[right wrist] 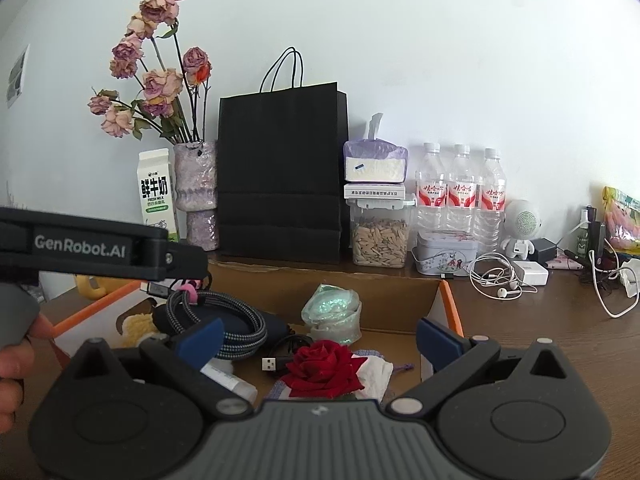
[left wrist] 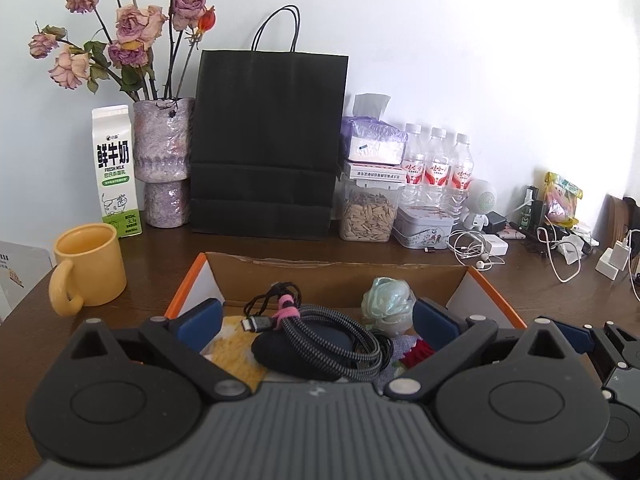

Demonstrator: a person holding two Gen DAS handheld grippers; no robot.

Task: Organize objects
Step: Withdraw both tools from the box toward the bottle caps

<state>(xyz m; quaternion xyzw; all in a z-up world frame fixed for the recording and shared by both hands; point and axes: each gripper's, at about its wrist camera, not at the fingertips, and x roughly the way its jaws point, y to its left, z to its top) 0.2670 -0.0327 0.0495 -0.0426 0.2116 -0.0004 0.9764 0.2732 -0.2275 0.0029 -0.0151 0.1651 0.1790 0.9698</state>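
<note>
An orange-rimmed cardboard box [left wrist: 336, 276] sits on the brown desk, and both grippers point into it. My left gripper [left wrist: 318, 322] is open, its blue pads wide apart and pressing on nothing. Just beyond them in the box lie a coiled braided cable [left wrist: 332, 332] with a pink tie, a dark pouch [left wrist: 280, 354] and a pale green mesh bundle [left wrist: 386, 304]. My right gripper [right wrist: 322, 340] is also open and holds nothing. A red rose [right wrist: 324, 372] lies in the box [right wrist: 400, 292] between its fingers, untouched, beside a black USB cable [right wrist: 280, 360] and a white cloth pouch [right wrist: 376, 372].
A yellow mug [left wrist: 90, 268] stands left of the box. Along the wall are a milk carton [left wrist: 116, 172], a vase of dried roses [left wrist: 162, 160], a black paper bag [left wrist: 268, 140], a seed jar [left wrist: 370, 212], three water bottles [left wrist: 438, 160] and a tin [left wrist: 424, 224]. Earphones [left wrist: 476, 248] and chargers lie at the right.
</note>
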